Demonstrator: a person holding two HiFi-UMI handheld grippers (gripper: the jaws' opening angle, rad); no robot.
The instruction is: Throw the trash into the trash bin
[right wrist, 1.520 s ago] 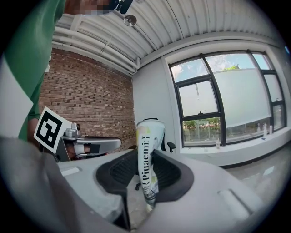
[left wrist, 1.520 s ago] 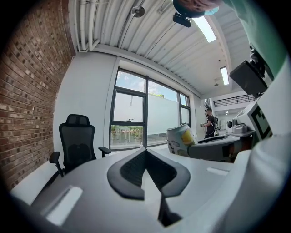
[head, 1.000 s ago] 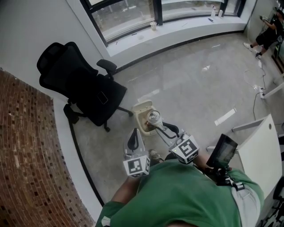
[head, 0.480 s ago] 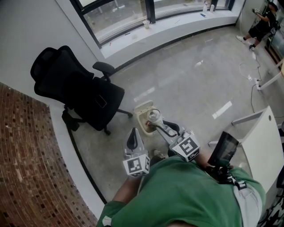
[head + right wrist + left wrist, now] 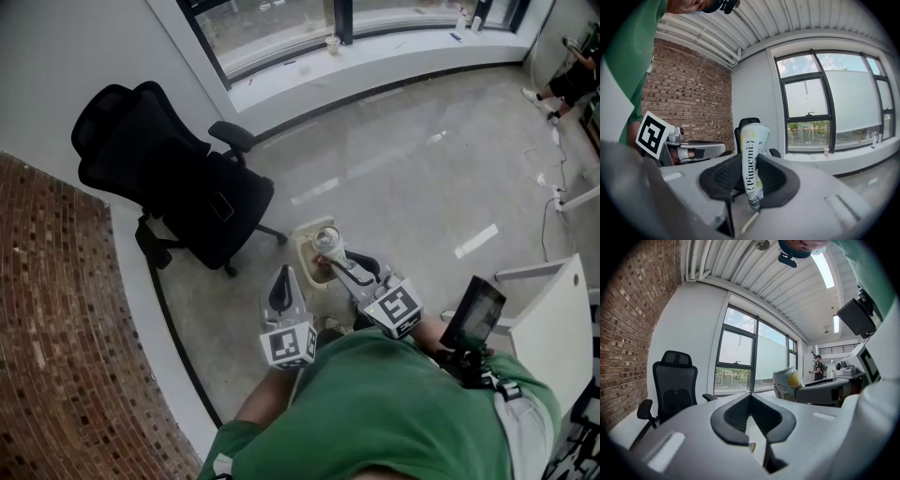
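Note:
A squashed white and yellow drink can [image 5: 752, 161] stands pinched between the jaws of my right gripper [image 5: 753, 180], which is shut on it. From the head view the can [image 5: 326, 239] hangs over a small cream trash bin [image 5: 307, 236] on the floor, with the right gripper [image 5: 332, 253] just behind it. My left gripper [image 5: 282, 275] floats to the left of the bin, jaws shut and holding nothing. In the left gripper view its jaws [image 5: 750, 398] meet at the tip, and the can [image 5: 786, 383] shows at the right.
A black office chair [image 5: 173, 178] stands left of the bin, by the brick wall [image 5: 66, 328]. A white table [image 5: 553, 328] and a black screen [image 5: 476, 314] lie at the right. A paper cup [image 5: 332, 44] sits on the window ledge. A person [image 5: 574, 80] stands at the far right.
The head camera has swung a little, so the room has shifted in view. The right gripper still holds the can over the bin, and the left gripper has barely moved.

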